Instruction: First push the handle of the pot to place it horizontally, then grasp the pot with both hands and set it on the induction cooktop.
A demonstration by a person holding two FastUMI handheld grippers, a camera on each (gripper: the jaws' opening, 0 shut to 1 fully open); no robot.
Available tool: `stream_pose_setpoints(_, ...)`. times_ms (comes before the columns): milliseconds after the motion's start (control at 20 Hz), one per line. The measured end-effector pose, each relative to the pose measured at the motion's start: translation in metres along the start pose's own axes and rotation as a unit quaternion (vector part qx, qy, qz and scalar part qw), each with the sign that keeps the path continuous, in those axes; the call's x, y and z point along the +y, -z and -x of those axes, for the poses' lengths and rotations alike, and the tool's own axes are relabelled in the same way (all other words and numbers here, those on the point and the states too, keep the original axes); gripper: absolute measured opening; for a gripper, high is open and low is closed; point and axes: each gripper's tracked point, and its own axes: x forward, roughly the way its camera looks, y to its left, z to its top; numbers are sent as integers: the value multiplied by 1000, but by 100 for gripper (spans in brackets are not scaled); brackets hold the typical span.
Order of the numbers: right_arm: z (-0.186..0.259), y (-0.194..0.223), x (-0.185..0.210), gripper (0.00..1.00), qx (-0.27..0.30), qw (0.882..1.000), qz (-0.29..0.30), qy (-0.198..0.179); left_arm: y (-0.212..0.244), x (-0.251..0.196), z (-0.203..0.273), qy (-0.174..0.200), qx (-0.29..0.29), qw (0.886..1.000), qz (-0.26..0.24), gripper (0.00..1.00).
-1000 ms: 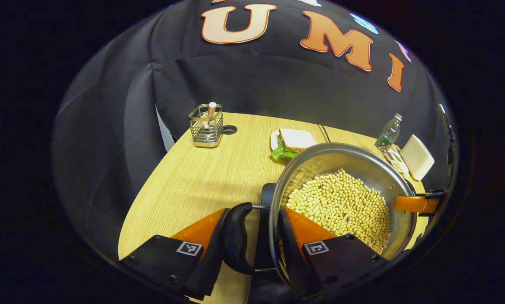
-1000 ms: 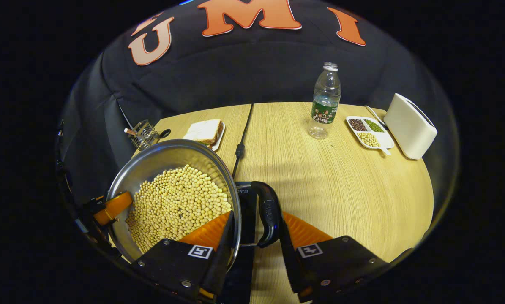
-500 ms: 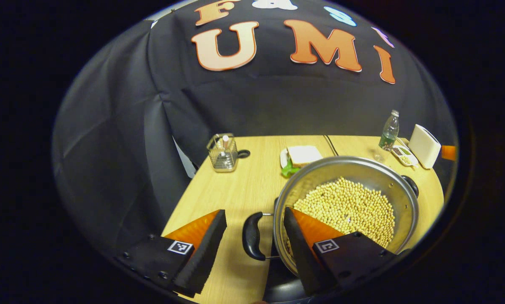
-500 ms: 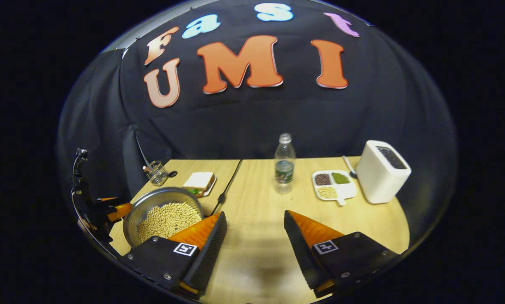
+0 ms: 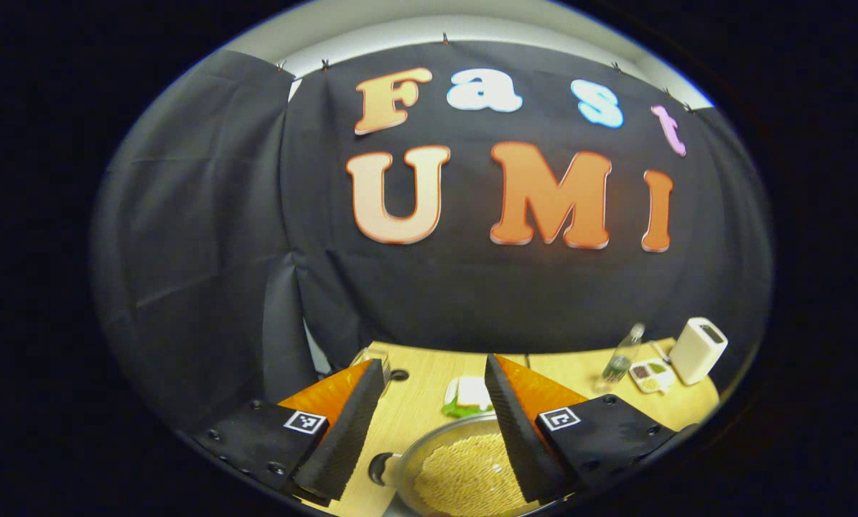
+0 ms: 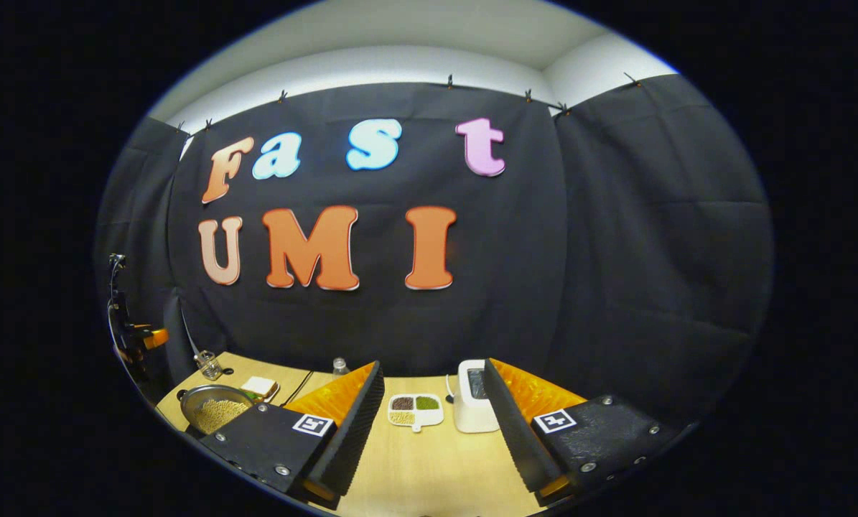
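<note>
Both your left tool (image 5: 434, 424) and right tool (image 6: 433, 424) hang released; the bean-laden pot (image 5: 464, 470) looks heavy, so grip its side handles (image 5: 380, 468).

The left gripper (image 5: 429, 424) has two wedge-shaped fingers (image 5: 342, 431), orange on their sloped upper faces and lined on the inner faces with black ribbed pads. Each finger sits on a flat black block carrying a small square black-and-white marker and a few round silver screws near its edges. The right gripper (image 6: 432, 424) is built the same way: orange wedges, black ribbed pads (image 6: 346, 431), black blocks with square markers and silver screws. A thin orange strip shows under the tip of each block.
</note>
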Motion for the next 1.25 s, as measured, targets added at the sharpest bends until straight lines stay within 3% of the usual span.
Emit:
stream_pose_setpoints(50,8,-17,-11,93,-11,1000,5,3,-26,-15,6,13,-25,1000,12,92)
stream_pose_setpoints(100,15,-33,-24,90,-23,1000,12,10,-53,-30,9,24,-50,998,21,92)
stream_pose_setpoints(300,33,-105,-49,93,-88,995,39,17,-133,-59,29,32,-116,992,30,94)
stream_pose_setpoints(350,32,-119,-56,98,-97,994,42,31,-148,-65,33,37,-125,991,40,95)
stream_pose_setpoints(450,32,-141,-63,97,-111,992,42,48,-176,-81,42,56,-148,986,58,96)
stream_pose_setpoints(650,50,-181,-63,94,-134,989,37,45,-232,-91,73,79,-192,976,73,97)
stream_pose_setpoints(750,56,-201,-67,94,-149,987,42,45,-253,-95,81,84,-209,971,78,97)
stream_pose_setpoints(850,61,-219,-63,94,-165,984,44,43,-268,-86,88,64,-232,968,77,96)
stream_pose_setpoints(1250,71,-255,-45,95,-186,982,28,12,-331,-105,127,94,-298,946,88,96)
